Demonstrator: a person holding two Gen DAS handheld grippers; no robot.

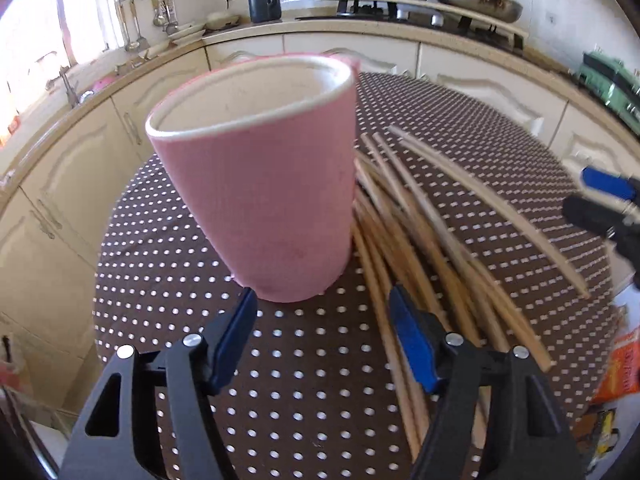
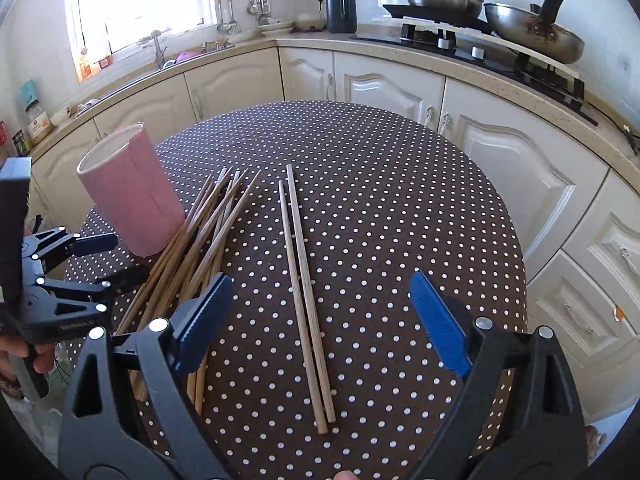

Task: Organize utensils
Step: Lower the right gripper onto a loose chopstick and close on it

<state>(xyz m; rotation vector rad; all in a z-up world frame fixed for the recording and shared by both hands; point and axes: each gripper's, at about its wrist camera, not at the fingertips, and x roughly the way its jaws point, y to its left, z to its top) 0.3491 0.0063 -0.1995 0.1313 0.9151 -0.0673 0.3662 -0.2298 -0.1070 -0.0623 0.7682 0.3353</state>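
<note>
Crowding pink cup, chopstick pile

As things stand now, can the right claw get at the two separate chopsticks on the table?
Probably yes. The right claw is open above the pair of chopsticks, which lies apart from the chopstick pile and the pink cup, with nothing between.

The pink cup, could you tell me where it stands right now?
The pink cup stands upright on the dotted tablecloth, just ahead of the open left gripper, with the pile of chopsticks against its right side.
</note>
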